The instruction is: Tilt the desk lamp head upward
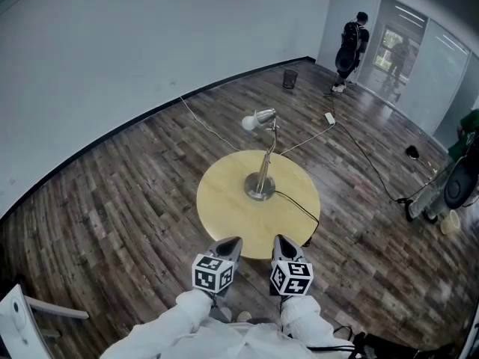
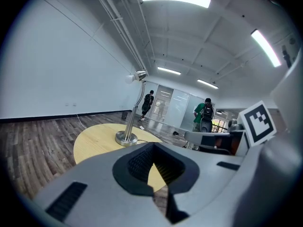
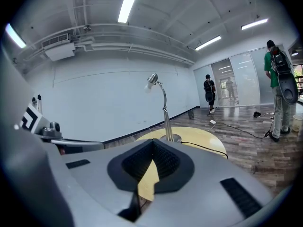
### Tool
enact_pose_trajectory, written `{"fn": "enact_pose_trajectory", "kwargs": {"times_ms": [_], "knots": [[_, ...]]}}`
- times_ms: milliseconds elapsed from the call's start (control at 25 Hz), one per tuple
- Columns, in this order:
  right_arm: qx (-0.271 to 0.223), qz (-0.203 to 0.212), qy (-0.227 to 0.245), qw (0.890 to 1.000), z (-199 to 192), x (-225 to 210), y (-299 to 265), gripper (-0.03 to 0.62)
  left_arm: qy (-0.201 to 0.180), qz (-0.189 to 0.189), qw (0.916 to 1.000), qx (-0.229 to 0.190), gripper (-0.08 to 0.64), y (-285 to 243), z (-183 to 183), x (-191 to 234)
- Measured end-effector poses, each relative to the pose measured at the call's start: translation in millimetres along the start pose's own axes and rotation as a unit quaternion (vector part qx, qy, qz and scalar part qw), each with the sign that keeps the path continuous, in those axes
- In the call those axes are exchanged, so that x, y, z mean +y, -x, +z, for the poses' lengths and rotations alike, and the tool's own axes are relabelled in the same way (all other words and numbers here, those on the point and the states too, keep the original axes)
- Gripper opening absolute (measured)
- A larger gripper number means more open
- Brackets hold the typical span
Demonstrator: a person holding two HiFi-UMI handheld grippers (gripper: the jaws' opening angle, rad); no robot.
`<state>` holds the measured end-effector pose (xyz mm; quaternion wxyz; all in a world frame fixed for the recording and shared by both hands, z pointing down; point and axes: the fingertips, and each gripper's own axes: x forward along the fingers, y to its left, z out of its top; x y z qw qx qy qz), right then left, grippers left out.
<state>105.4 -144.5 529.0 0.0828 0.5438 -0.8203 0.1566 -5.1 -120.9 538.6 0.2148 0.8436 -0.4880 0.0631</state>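
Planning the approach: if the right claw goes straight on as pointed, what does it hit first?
Likely the silver desk lamp's upright pole on the round yellow table; height over the tabletop is unclear.

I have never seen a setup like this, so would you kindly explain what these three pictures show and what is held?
No robot here: a person carries two handheld two-jaw grippers. The head view looks down from a camera on the person's head; the left gripper and right gripper show at its bottom. The other two views come from cameras riding on each gripper, looking along its jaws. A round table carries a desk lamp with a black cord. Both grippers are shut and hold nothing.
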Motion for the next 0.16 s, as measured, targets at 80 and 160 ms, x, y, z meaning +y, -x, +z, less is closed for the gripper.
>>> {"fn": "enact_pose_trajectory", "kwargs": {"times_ms": [80, 160], "knots": [[0.0, 0.001, 0.001, 1.0, -0.9, 0.1, 0.2, 0.014, 0.0, 0.002, 1.0, 0.0, 0.002, 0.2, -0.8, 1.0], [0.0, 0.001, 0.002, 1.0, -1.7, 0.5, 0.2, 0.014, 0.0, 0.004, 1.0, -0.001, 0.002, 0.4, -1.4, 2.2]]}}
